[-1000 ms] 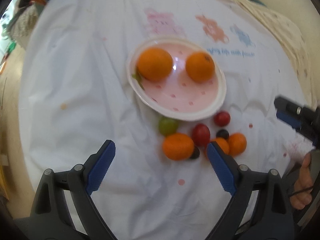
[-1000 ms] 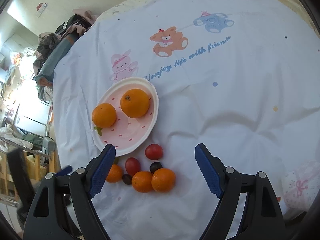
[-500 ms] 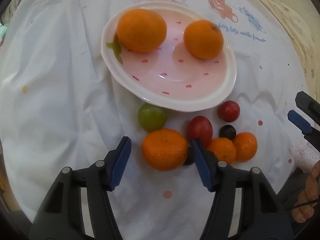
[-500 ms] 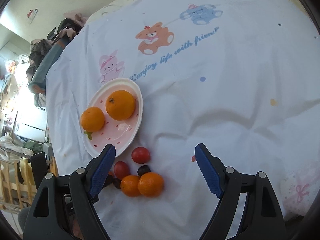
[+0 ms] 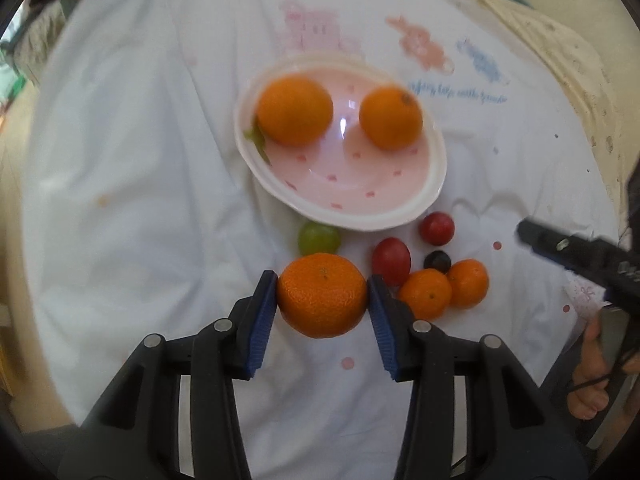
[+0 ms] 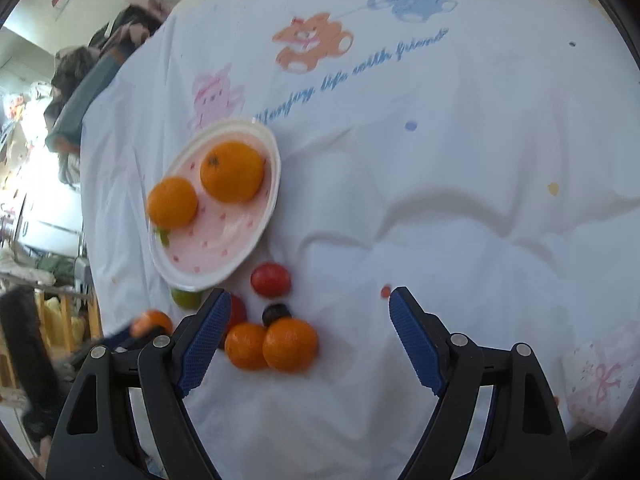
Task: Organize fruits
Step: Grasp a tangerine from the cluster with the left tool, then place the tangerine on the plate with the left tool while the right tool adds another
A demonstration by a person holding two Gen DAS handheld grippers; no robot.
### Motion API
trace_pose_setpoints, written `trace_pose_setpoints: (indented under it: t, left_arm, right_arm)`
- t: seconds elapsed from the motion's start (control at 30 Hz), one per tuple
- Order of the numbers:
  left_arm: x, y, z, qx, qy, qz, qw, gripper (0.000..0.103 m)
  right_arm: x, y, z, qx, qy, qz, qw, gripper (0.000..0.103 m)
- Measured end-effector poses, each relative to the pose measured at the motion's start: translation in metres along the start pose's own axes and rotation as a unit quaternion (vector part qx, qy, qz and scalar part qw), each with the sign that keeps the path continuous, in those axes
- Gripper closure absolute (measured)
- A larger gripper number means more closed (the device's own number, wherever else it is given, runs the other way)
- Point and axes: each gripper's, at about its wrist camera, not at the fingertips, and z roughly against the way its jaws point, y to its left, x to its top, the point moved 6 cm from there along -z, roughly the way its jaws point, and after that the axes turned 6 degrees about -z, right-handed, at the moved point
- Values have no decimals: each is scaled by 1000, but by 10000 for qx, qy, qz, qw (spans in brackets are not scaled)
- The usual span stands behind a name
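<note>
My left gripper (image 5: 322,294) is shut on a large mandarin (image 5: 322,295) and holds it in front of the pink plate (image 5: 420,210), which holds two oranges (image 5: 295,109) (image 5: 391,117). On the cloth lie a green fruit (image 5: 319,237), two red fruits (image 5: 391,260) (image 5: 437,228), a dark grape (image 5: 437,261) and two small mandarins (image 5: 425,294) (image 5: 468,282). My right gripper (image 6: 306,308) is open and empty, above the two small mandarins (image 6: 246,346) (image 6: 290,345). The held mandarin (image 6: 152,322) shows at the right wrist view's left.
A white printed cloth (image 6: 460,200) covers the table. The right gripper's body (image 5: 580,256) and a hand reach in at the right of the left wrist view. Clothes and furniture (image 6: 72,92) stand beyond the table's far left edge.
My left gripper has closed on the large mandarin and drawn back with it, away from the plate. The right gripper stays open and has moved in closer over the small fruits.
</note>
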Motion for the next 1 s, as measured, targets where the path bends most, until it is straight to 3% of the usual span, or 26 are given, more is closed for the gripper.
trace_pose_setpoints:
  t: [0.13,0.37,0.5,0.57,0.6,0.63,1.0]
  left_arm:
    - [3,9,19,188,-266,18,9995,62]
    - [13,16,37,238,-469,112,9986,62]
    - [14,17,41,216,-543,155,9982,62]
    - [13,19,42,235,-555,154,9981,62]
    - [12,20,42,242,-553,158,9980,62]
    - [12,19,41,250,-552,159,9980,62]
    - [9,26,43,400,-657,151,9969,62]
  right_arm:
    - [-14,2,-22,2,526,-27,9986,26]
    - [-32,9,-52,-73,966,55,9953,32]
    - [-29,6,-52,28,961,-66,9954,39]
    - [-30,3,-51,64,969,-103,9952,48]
    - [-30,3,-51,92,990,-120,9950,60]
    - [-30,1,-50,85,1007,-136,9948,62]
    - [-28,4,-19,118,579,46,9982,63]
